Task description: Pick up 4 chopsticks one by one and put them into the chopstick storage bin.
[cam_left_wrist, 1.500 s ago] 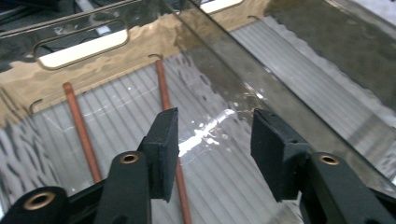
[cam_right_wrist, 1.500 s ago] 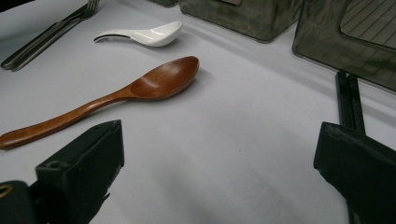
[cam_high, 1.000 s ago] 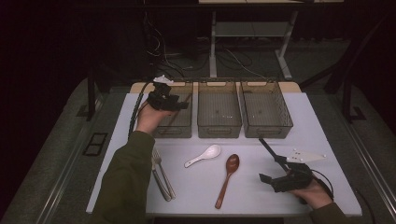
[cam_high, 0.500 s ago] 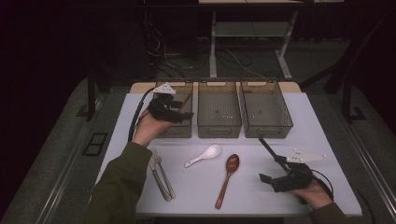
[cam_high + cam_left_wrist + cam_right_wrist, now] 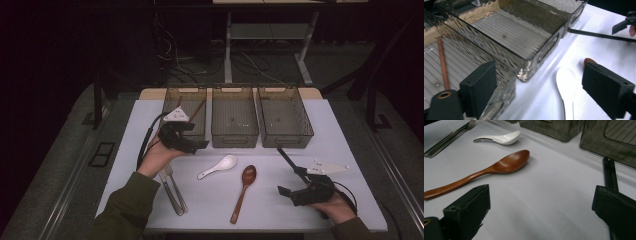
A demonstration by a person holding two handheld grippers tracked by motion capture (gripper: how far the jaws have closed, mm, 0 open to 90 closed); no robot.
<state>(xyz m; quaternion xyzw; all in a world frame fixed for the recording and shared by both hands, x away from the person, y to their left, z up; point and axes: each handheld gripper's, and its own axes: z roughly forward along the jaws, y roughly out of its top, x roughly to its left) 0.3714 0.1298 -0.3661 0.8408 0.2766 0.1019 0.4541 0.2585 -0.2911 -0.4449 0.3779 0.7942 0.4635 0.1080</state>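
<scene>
The left gripper (image 5: 197, 145) hangs at the near rim of the left bin (image 5: 172, 107), jaws wide with nothing between them; they have just been opening. A brown wooden stick (image 5: 443, 62) lies in that bin, apparently a sorted utensil. The forearm slants up from the table's near edge, jaws pointing right toward the white ceramic spoon (image 5: 218, 166), likely the next pick. Beside it lie the wooden spoon (image 5: 243, 191), 2 forks (image 5: 172, 190) and black chopsticks (image 5: 288, 161). The right gripper (image 5: 286, 191) rests low on the table (image 5: 325, 130), jaws wide and empty.
</scene>
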